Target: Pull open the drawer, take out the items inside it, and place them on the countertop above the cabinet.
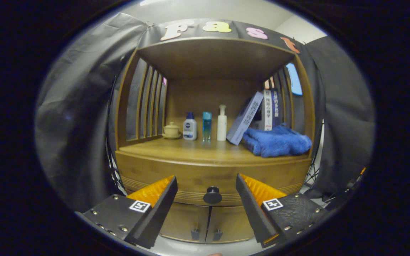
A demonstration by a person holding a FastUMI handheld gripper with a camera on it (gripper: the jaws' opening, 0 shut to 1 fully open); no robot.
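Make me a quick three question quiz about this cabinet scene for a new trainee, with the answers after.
1. True or false: the drawer is already pulled open.
2. What lies between the open jaws of the gripper?
A. drawer knob
B. blue towel
C. lidded cup
3. Fill in: on the countertop, the leaning book stands just beside the blue ____.

Key: 1 false; 2 A; 3 towel.

Place: a staged home corner inside a booth
Furniture: wooden cabinet (212, 170) with shelf
Household things: toiletry bottles (206, 126), books (258, 113), folded blue towel (278, 142)
Surround: black cloth wall (80, 117)
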